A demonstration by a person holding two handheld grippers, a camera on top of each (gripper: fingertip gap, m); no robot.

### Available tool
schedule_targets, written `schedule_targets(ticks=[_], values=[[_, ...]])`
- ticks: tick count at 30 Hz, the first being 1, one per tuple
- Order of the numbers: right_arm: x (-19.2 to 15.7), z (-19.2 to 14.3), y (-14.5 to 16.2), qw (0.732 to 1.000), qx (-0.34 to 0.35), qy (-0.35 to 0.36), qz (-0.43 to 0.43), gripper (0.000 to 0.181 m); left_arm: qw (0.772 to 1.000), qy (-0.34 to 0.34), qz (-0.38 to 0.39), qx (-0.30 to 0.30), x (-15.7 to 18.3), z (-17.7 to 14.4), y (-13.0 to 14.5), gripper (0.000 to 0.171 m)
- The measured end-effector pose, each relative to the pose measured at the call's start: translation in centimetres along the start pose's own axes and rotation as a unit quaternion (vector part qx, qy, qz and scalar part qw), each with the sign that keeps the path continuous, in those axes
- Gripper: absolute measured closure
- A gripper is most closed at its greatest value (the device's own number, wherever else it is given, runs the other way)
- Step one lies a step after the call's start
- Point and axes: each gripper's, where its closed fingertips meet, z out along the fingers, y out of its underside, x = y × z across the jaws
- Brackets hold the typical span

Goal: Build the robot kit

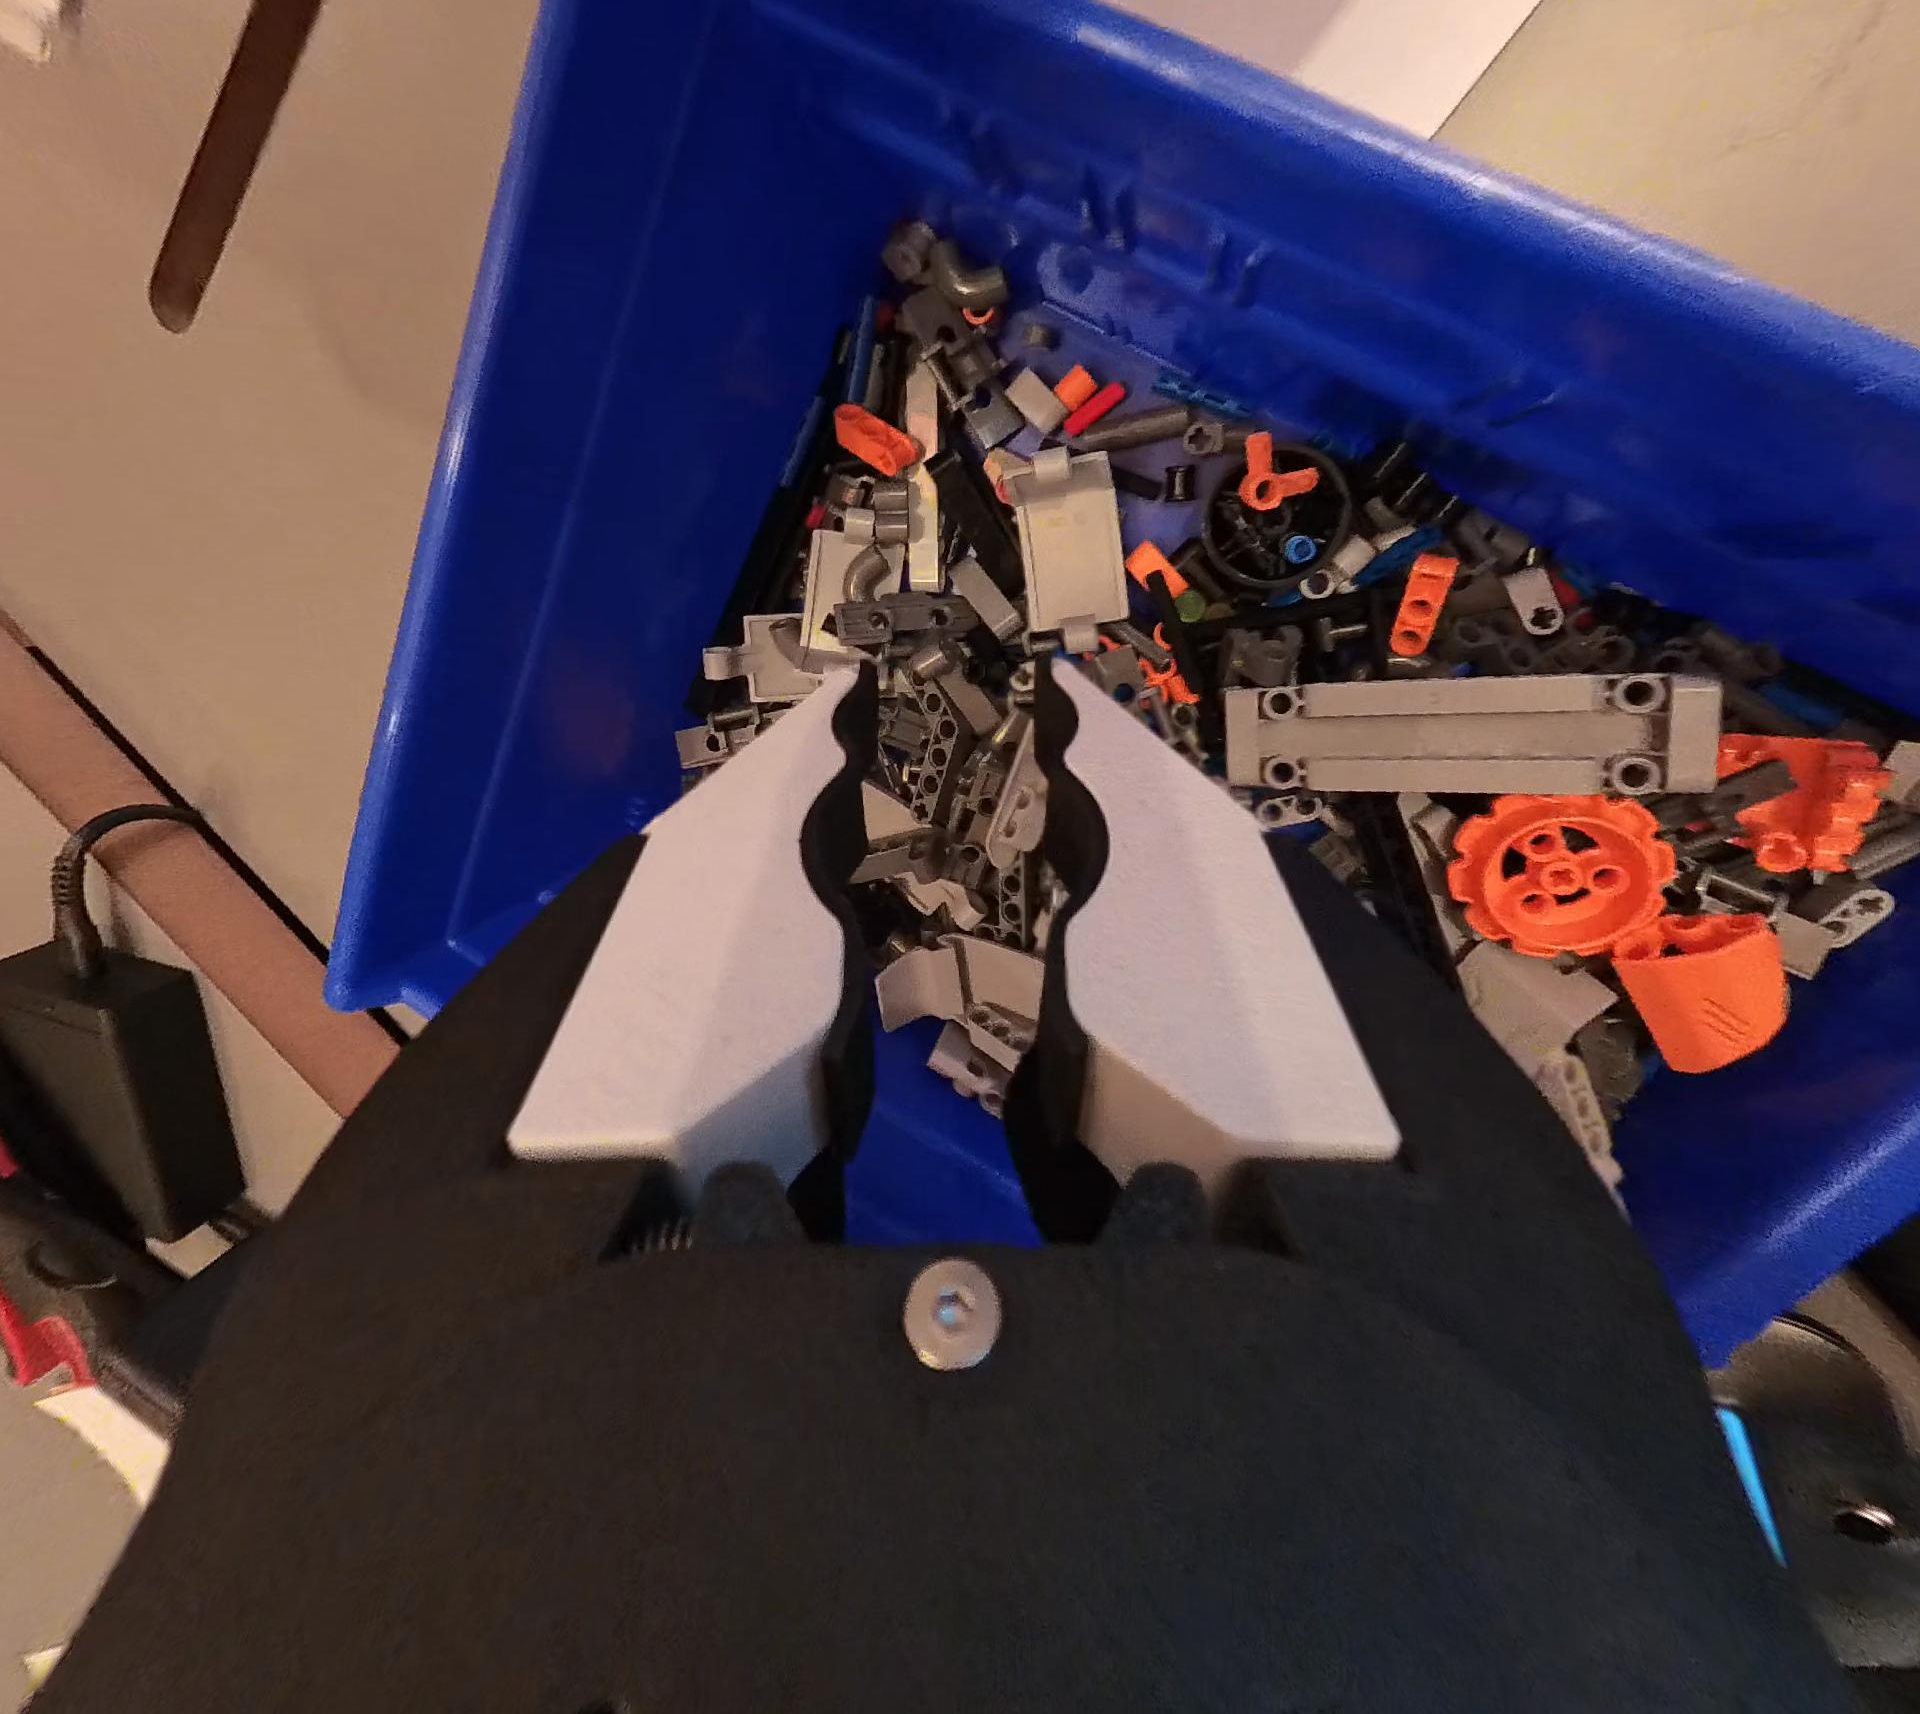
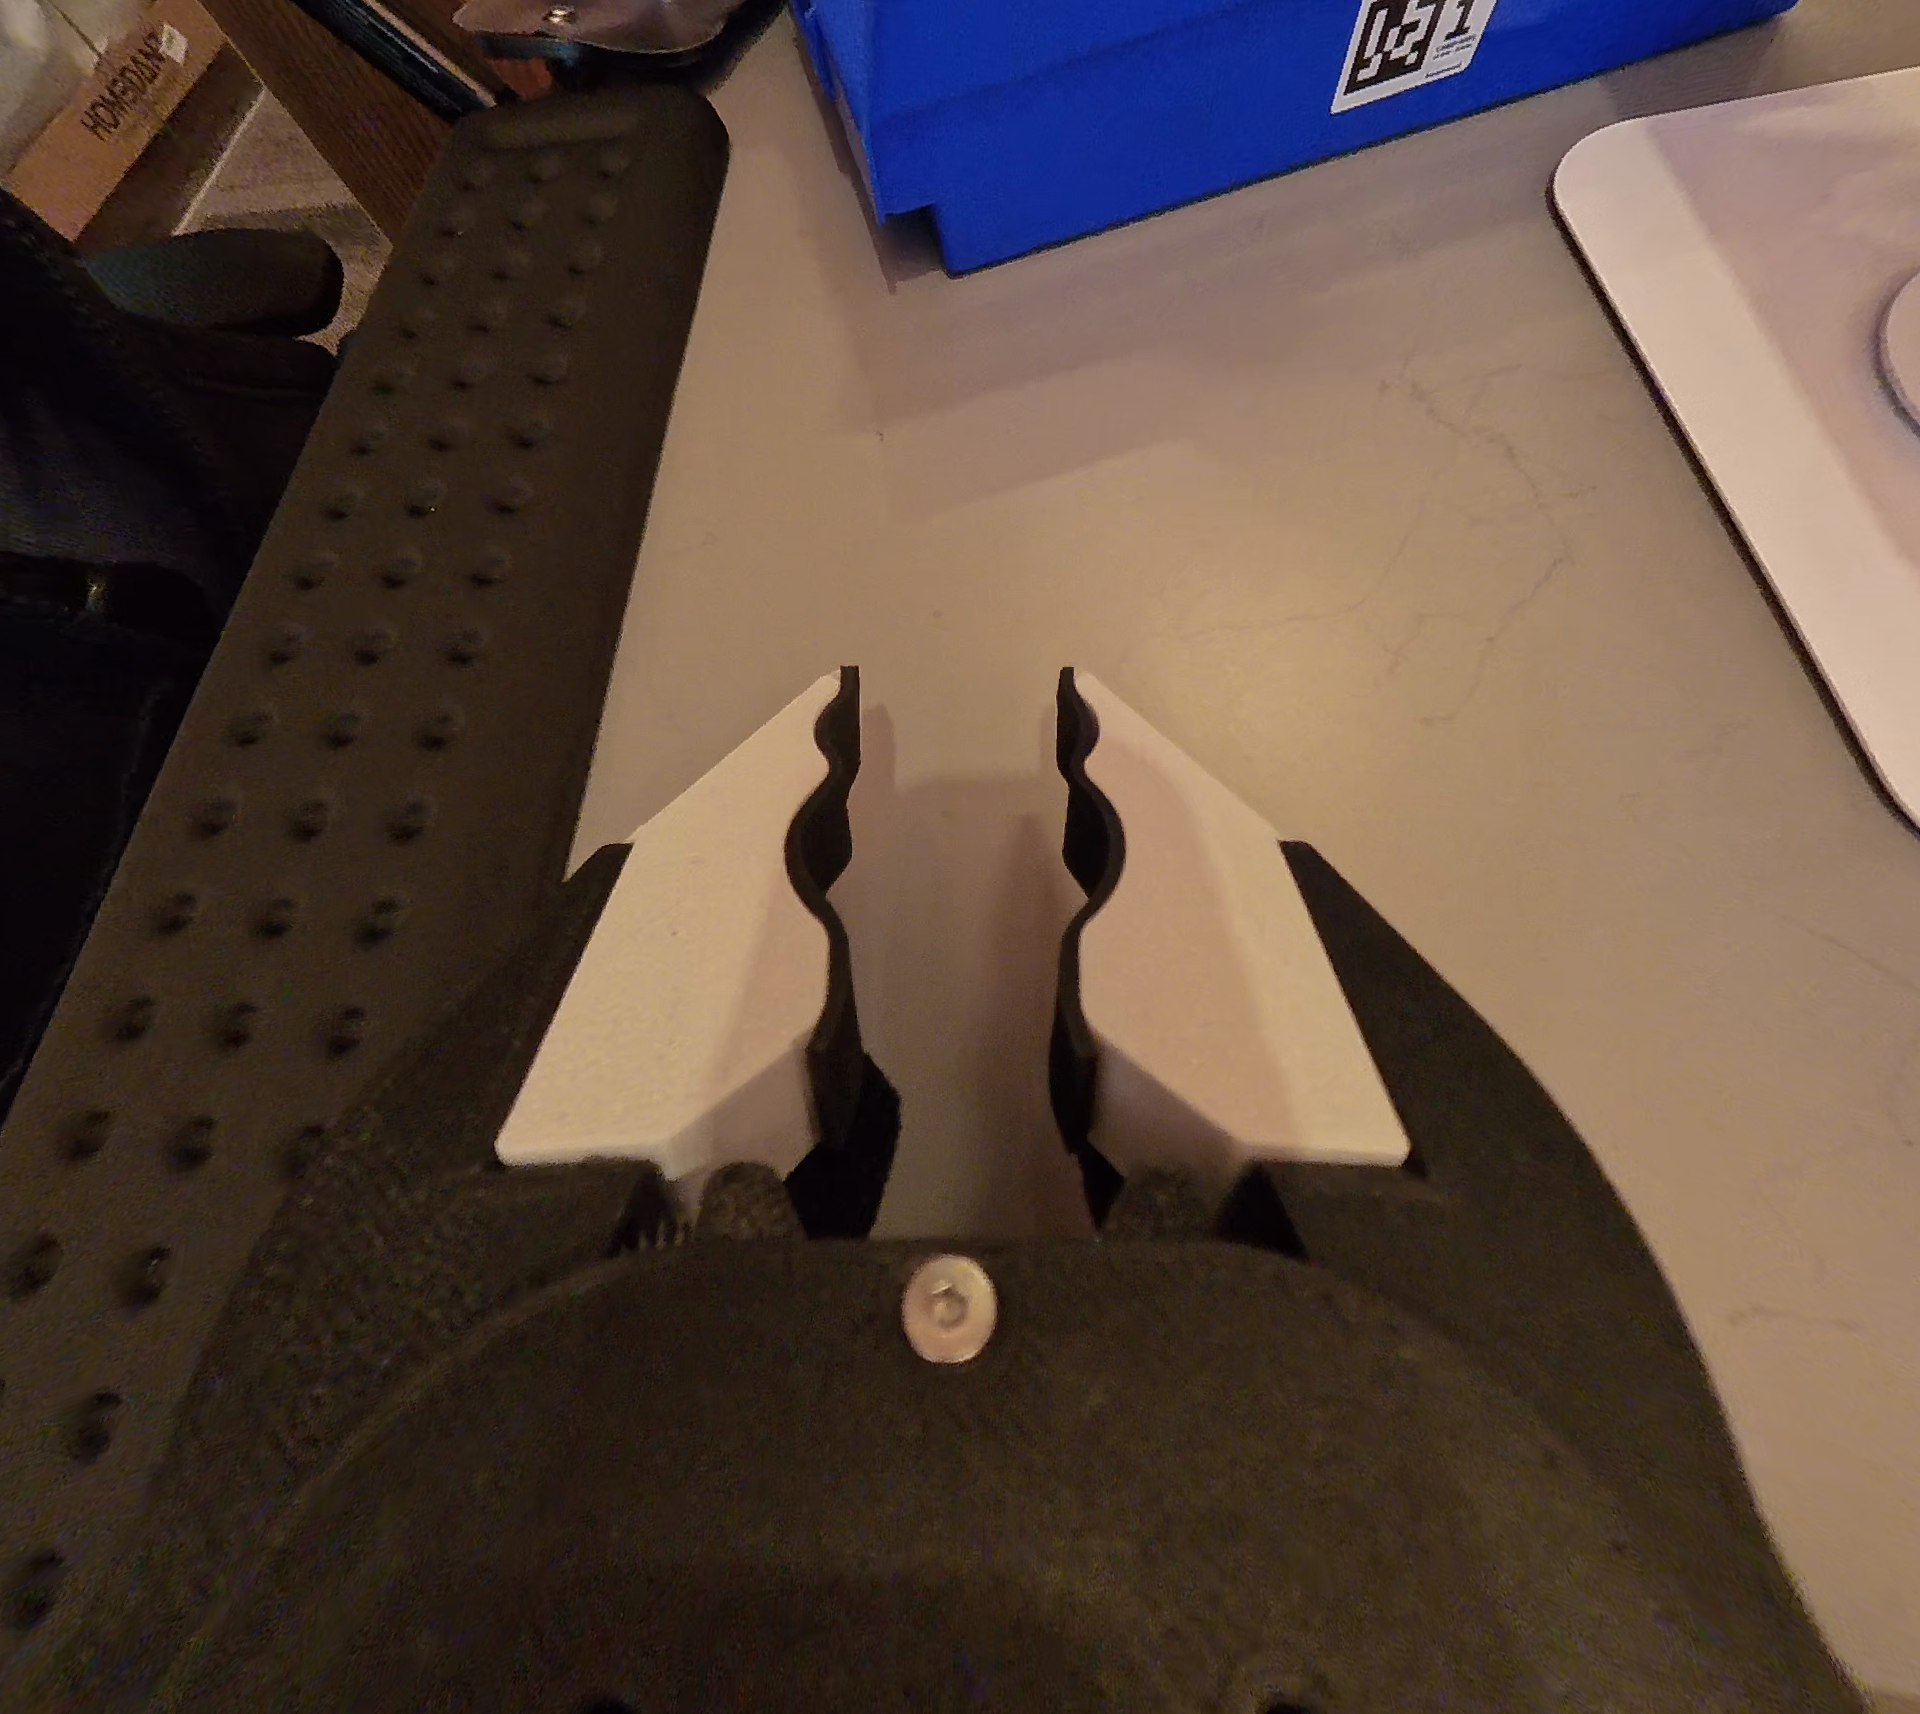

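Observation:
In the left wrist view my left gripper (image 1: 951,677) is open and reaches into a blue bin (image 1: 644,376) full of small grey, black and orange building pieces. Its fingertips are at the pile beside a light grey panel piece (image 1: 1070,552) and a dark grey connector (image 1: 904,620); I cannot tell if they touch. An orange gear (image 1: 1553,875) and a long grey beam (image 1: 1465,734) lie to the right. In the right wrist view my right gripper (image 2: 958,688) is open and empty, low over the grey tabletop (image 2: 1195,469), short of the blue bin (image 2: 1195,54).
A black studded mat (image 2: 416,625) lies left of the right gripper. A white board (image 2: 1745,334) lies at right. The bin's wall carries a white sticker with a black marker (image 2: 1423,23). A black power adapter (image 1: 104,1082) sits left of the bin. The gap from one gripper's tips to the other's is roughly 30 cm. My right tips are about 35 cm from the dark grey connector (image 1: 904,620), my left tips only 6 cm.

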Motion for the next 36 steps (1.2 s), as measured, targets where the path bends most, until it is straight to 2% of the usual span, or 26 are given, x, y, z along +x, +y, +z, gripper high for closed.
schedule_targets(ticks=[5, 12, 17, 19, 21, 24, 26, 28, 30, 33, 36], values=[[0.3, 0.0, 0.2, 1.000, 0.002, 0.000, 0.008, 0.145, 1.000, 0.020, -0.006, -0.002, -0.2, 1.7, 0.6, 0.146], [0.6, -0.2, 0.3, 1.000, 0.009, -0.002, 0.020, 0.145, 0.999, 0.045, 0.000, -0.005, 0.3, 3.9, 0.0, 0.146], [0.6, -0.2, 0.4, 1.000, 0.011, -0.007, 0.024, 0.145, 0.995, 0.085, -0.053, -0.005, 0.5, 5.4, -0.7, 0.144], [0.6, -0.3, 0.4, 0.999, 0.015, -0.010, 0.029, 0.145, 0.995, 0.090, -0.050, -0.014, 0.2, 5.7, -0.6, 0.145], [0.6, -0.3, 0.4, 0.999, 0.016, -0.011, 0.032, 0.145, 0.996, 0.082, -0.045, -0.007, -0.2, 6.0, -0.9, 0.152], [0.8, -0.4, 0.5, 0.999, 0.016, -0.008, 0.033, 0.144, 0.995, 0.087, -0.040, -0.008, 0.0, 5.9, -0.7, 0.164], [0.9, -0.4, 0.5, 0.999, 0.017, -0.007, 0.035, 0.144, 0.992, 0.117, -0.037, -0.021, 1.1, 6.0, 0.2, 0.171], [0.9, -0.5, 0.5, 0.999, 0.019, -0.008, 0.037, 0.144, 0.989, 0.135, -0.055, -0.024, 1.5, 5.6, 0.7, 0.171], [0.9, -0.5, 0.6, 0.999, 0.018, -0.008, 0.038, 0.144, 0.981, 0.179, -0.040, -0.058, 3.0, 4.6, 2.2, 0.171], [0.9, -0.5, 0.6, 0.999, 0.017, -0.010, 0.038, 0.144, 0.972, 0.210, -0.040, -0.099, 3.8, 3.5, 4.2, 0.171], [0.9, -0.5, 0.6, 0.999, 0.018, -0.010, 0.037, 0.144, 0.986, 0.142, -0.070, -0.053, 0.6, 3.3, 3.0, 0.166]])
